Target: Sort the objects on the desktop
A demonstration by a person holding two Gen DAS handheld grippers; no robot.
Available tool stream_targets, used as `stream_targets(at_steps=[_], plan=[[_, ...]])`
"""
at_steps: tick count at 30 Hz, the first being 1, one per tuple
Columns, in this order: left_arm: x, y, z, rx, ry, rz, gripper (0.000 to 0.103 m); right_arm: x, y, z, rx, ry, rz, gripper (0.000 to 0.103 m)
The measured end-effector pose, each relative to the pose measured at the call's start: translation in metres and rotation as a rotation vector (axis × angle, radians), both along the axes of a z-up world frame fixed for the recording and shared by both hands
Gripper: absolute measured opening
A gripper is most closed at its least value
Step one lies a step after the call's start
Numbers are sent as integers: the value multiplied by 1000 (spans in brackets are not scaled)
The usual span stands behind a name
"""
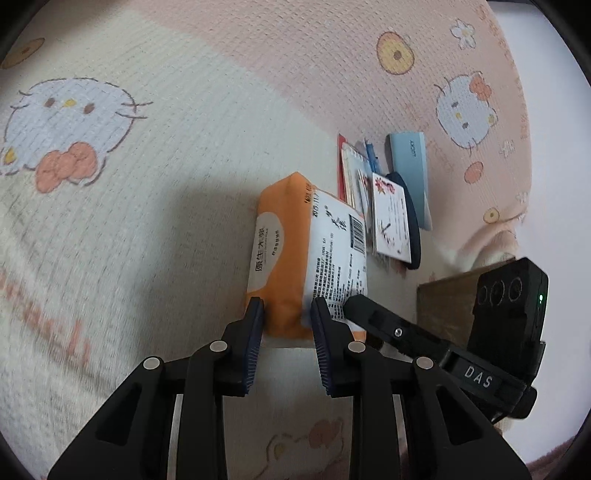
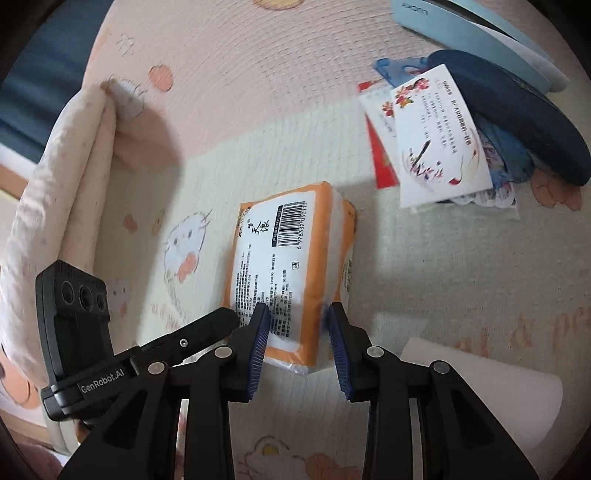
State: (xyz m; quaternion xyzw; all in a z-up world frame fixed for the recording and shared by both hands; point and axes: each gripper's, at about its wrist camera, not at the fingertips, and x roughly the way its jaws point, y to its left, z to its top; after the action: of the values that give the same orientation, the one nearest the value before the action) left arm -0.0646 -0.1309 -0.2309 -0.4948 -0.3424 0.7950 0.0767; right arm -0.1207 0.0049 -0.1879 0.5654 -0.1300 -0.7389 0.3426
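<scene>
An orange and white tissue pack (image 1: pixel 295 251) with a barcode sits in front of both grippers, over the cartoon-cat cloth (image 1: pixel 147 184). My left gripper (image 1: pixel 287 314) is shut on the pack's near end, blue pads pressing on both sides. In the right wrist view my right gripper (image 2: pixel 298 319) is shut on the near end of the same tissue pack (image 2: pixel 288 258). A black finger (image 1: pixel 360 306) of the right gripper shows beside the pack in the left wrist view. A finger (image 2: pixel 218 321) of the left one shows in the right wrist view. I cannot tell whether the pack touches the cloth.
Beyond the pack lies a pile: printed cards (image 2: pixel 439 136), a red card (image 2: pixel 382 162), a dark blue oval case (image 2: pixel 517 114) and a light blue box (image 2: pixel 472 26). A white sheet (image 2: pixel 487 387) lies near right. A rolled cloth edge (image 2: pixel 62 192) rises at left; a wooden edge (image 1: pixel 443 295) shows.
</scene>
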Motion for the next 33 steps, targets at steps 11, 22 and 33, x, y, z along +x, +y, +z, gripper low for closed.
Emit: stream_targets(at_steps=[11,22,33], plan=[[27,25,29,-321,99,-115,49,35,45,6,-32,128,-21,40],[31,41,12,-487,91,-197,49,45,10,-2,63,212,102,41],[23,41,2,-451,100,-222,49,42,2,-18,96,224,116,45]])
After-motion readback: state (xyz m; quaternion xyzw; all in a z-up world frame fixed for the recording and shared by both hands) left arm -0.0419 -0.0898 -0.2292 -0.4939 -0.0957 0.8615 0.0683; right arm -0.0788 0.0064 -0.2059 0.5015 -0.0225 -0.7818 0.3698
